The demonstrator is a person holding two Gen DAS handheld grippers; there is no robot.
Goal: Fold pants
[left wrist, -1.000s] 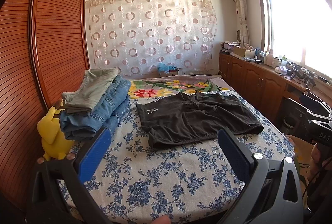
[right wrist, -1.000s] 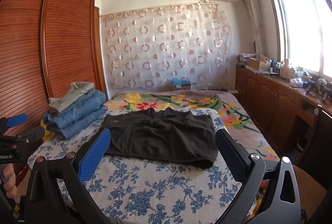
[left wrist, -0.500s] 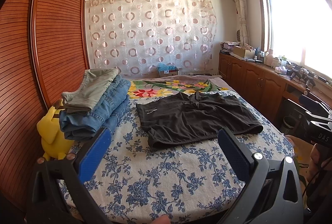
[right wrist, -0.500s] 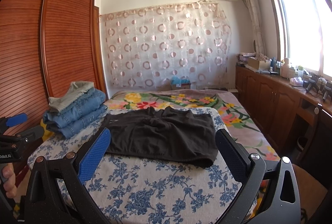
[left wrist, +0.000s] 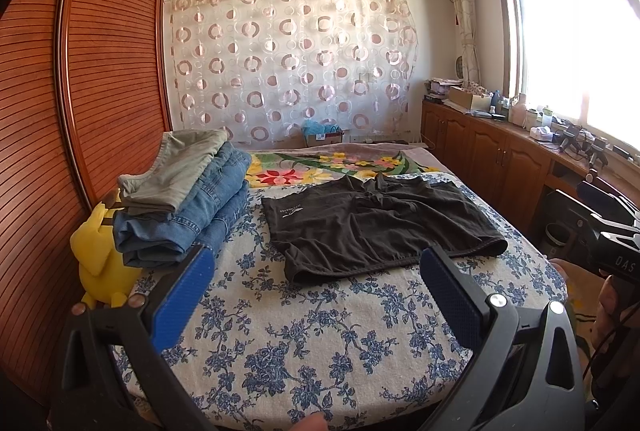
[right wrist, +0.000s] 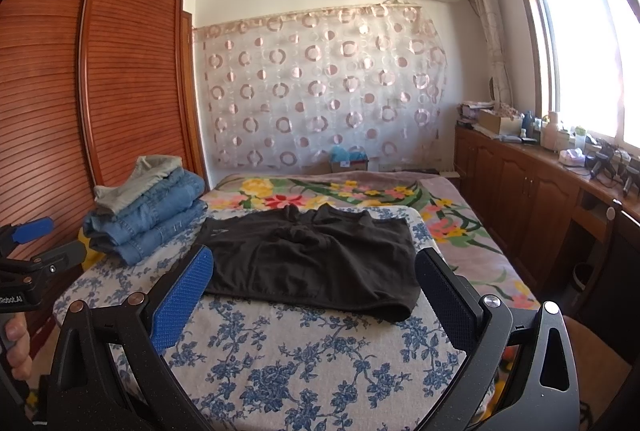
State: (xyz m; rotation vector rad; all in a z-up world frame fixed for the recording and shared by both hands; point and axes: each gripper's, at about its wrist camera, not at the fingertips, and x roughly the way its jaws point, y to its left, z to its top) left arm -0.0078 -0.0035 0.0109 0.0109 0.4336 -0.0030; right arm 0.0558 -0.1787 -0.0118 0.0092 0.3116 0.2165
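Black shorts (left wrist: 372, 227) (right wrist: 316, 259) lie spread flat on the blue-flowered sheet of the bed (left wrist: 320, 343) (right wrist: 304, 363), waistband toward the left, legs toward the right. My left gripper (left wrist: 314, 271) hovers open over the near part of the bed, short of the shorts' near hem, nothing between its blue pads. My right gripper (right wrist: 314, 271) is open too, its fingertips level with the shorts' near edge, holding nothing. The other gripper shows at each view's side edge.
A stack of folded jeans and grey-green pants (left wrist: 180, 199) (right wrist: 148, 203) sits at the bed's left, above a yellow plush toy (left wrist: 102, 259). A slatted wooden wardrobe (left wrist: 92, 91) flanks the left; cabinets (right wrist: 540, 199) under the window line the right.
Both grippers stay open and nearly still. The views have barely shifted; the shorts lie as before.
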